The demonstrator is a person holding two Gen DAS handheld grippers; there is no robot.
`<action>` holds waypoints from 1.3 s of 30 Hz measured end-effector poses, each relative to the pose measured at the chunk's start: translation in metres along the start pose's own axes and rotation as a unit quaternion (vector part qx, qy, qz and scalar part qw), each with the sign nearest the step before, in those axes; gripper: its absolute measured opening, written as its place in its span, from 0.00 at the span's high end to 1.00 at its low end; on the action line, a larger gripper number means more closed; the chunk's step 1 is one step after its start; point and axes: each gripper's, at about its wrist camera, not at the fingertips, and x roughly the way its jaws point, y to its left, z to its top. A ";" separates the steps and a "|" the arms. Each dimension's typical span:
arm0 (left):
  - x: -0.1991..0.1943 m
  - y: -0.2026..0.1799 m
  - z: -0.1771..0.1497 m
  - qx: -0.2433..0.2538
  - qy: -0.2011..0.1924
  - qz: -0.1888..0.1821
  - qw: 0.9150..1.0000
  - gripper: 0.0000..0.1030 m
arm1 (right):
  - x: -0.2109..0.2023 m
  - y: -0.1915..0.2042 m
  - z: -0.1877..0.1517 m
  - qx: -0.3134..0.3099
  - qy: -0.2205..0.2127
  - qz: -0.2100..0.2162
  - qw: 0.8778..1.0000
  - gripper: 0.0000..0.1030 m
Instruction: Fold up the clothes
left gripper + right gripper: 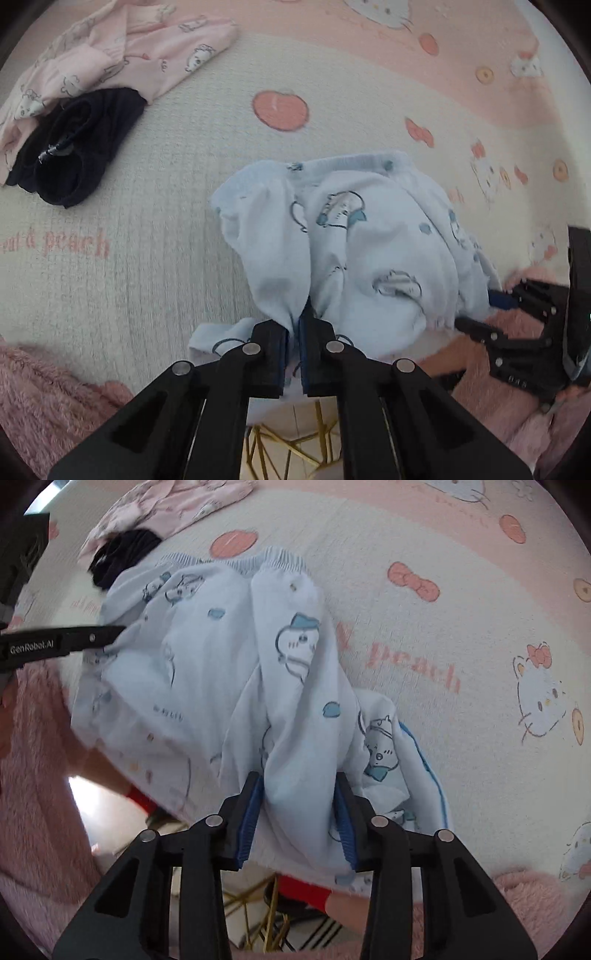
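Note:
A light blue pyjama garment [369, 240] with cartoon prints lies crumpled on the cream and pink blanket [166, 184]. My left gripper [299, 321] is shut on a pinched fold at the garment's near edge. The right gripper [498, 306] shows at the right edge of the left wrist view, against the garment's right side. In the right wrist view the right gripper [299, 786] holds a thick bunch of the same garment [207, 657] between its blue pads [251, 812], jaws partly apart around the cloth. The left gripper [92, 638] reaches in from the left and meets the cloth.
A pink printed garment [122, 55] and a dark navy garment [77, 147] lie together at the far left. Pink fluffy sleeves [48, 398] frame the near edge. Below the blanket's edge a gold wire frame [291, 443] and floor show.

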 end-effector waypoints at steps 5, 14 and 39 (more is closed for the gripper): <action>-0.003 -0.015 -0.036 0.061 0.054 -0.003 0.997 0.89 | -0.039 -0.003 -0.015 -0.019 -0.033 -0.018 0.999 0.57; -0.028 0.059 -0.008 -0.179 -0.086 -0.046 0.979 0.41 | -0.002 -0.005 0.057 0.098 -0.097 -0.005 0.990 0.25; -0.179 -0.080 0.064 0.112 -0.250 -0.081 0.958 0.94 | -0.197 0.001 0.020 0.080 -0.305 0.001 0.949 0.37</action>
